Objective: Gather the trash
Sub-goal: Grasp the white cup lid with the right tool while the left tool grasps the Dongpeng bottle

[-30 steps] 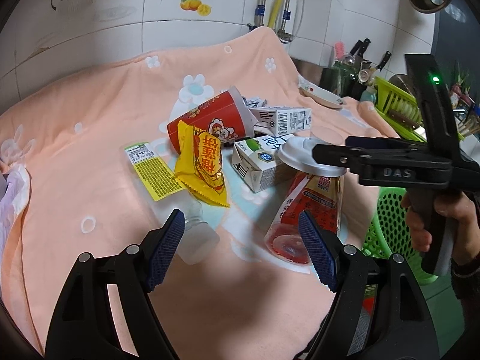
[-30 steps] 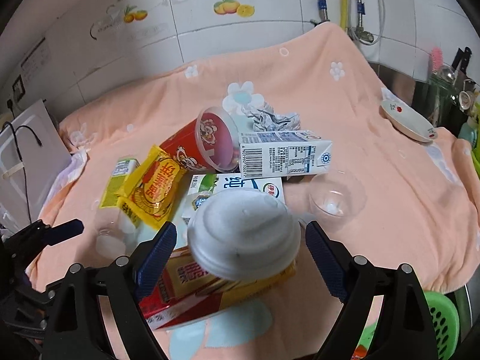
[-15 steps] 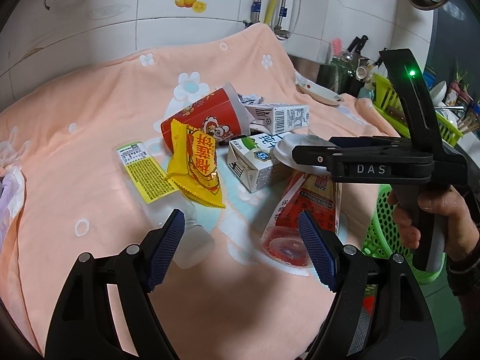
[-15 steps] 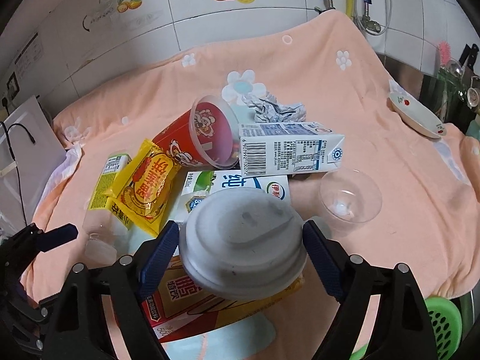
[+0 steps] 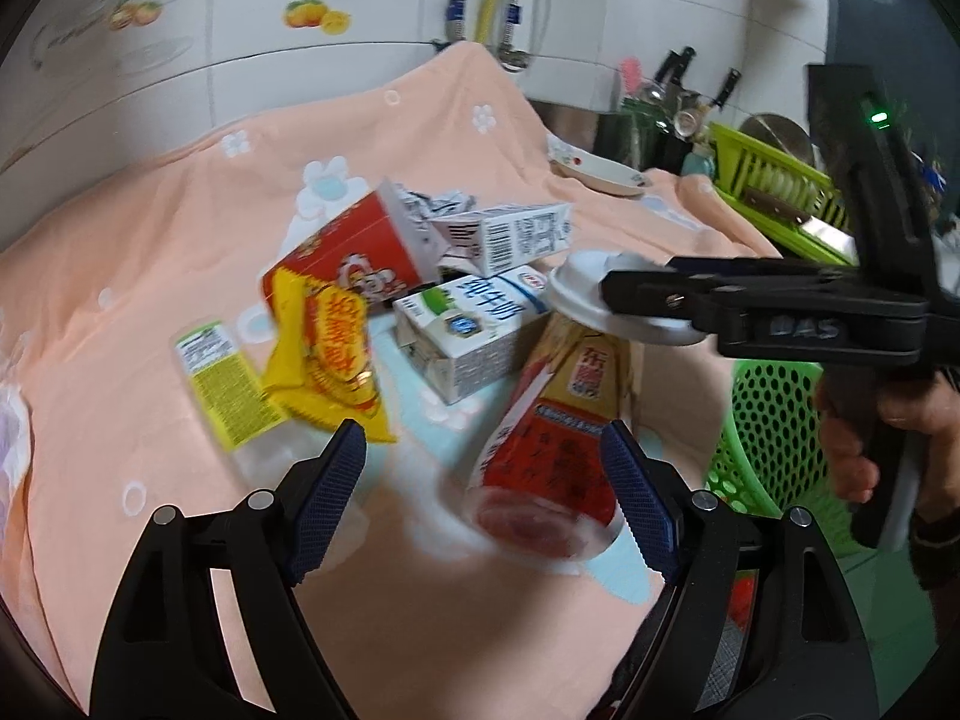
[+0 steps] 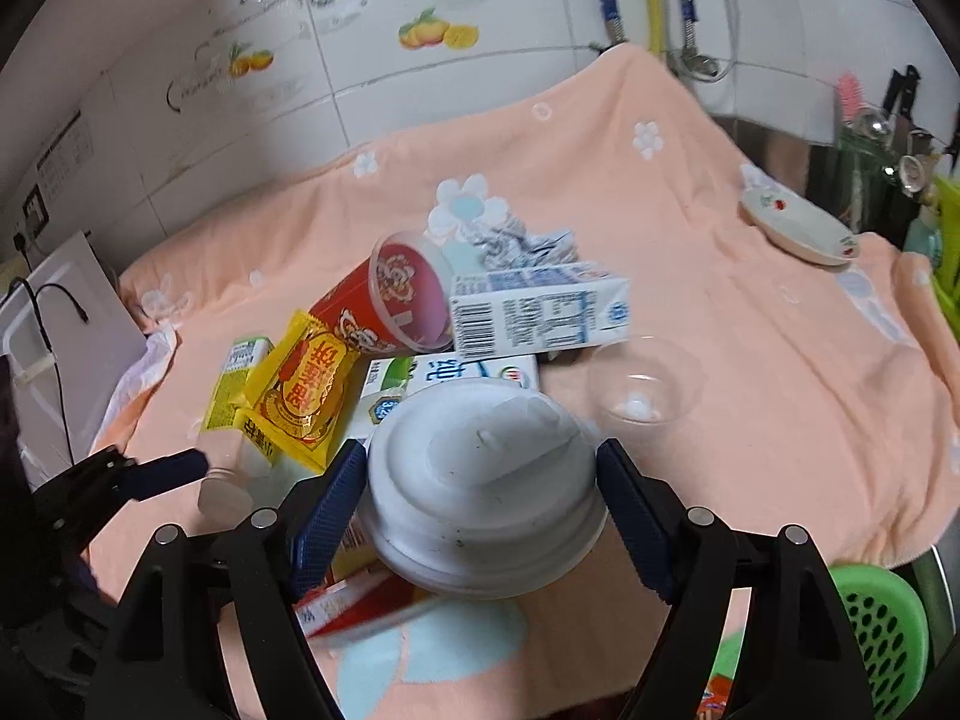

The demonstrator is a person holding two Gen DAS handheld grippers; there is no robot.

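Right gripper [image 6: 480,483] jaws closing around white cup lid [image 6: 480,480]; pad contact blurred, cup body [image 5: 555,420] mostly hidden. Left gripper [image 5: 480,504] jaws opening, nothing gripped. Green basket [image 5: 774,420] partly occluded.

Peach flowered cloth [image 6: 690,252], white saucer [image 6: 798,227], tiled wall [image 6: 480,6], green dish rack [image 5: 774,186]

Black gripper [image 5: 480,495] frames — blue ribbed pads [image 5: 327,495], silver screws.
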